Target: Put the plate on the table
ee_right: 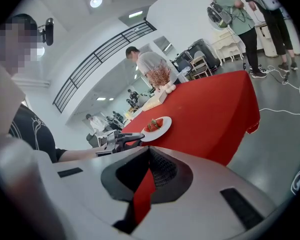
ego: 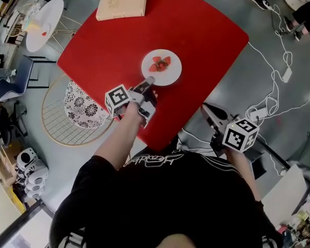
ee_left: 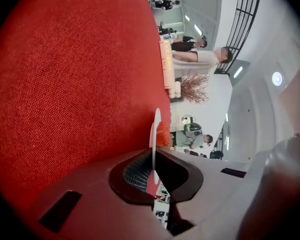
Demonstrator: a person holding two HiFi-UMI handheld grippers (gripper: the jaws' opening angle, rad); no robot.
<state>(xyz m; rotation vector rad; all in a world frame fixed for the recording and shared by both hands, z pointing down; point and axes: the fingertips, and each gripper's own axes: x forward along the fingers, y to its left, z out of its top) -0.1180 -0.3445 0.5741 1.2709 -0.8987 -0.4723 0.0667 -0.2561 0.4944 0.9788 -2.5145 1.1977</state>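
Left tool (ego: 149,80) tight on plate (ego: 172,74) rim

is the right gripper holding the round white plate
No, the left gripper pinches the round white plate; the right gripper is empty.

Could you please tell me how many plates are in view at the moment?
1. The white plate carrying strawberries is near the middle of the red table, its rim pinched by the left gripper. No other plate shows; none looks hidden.
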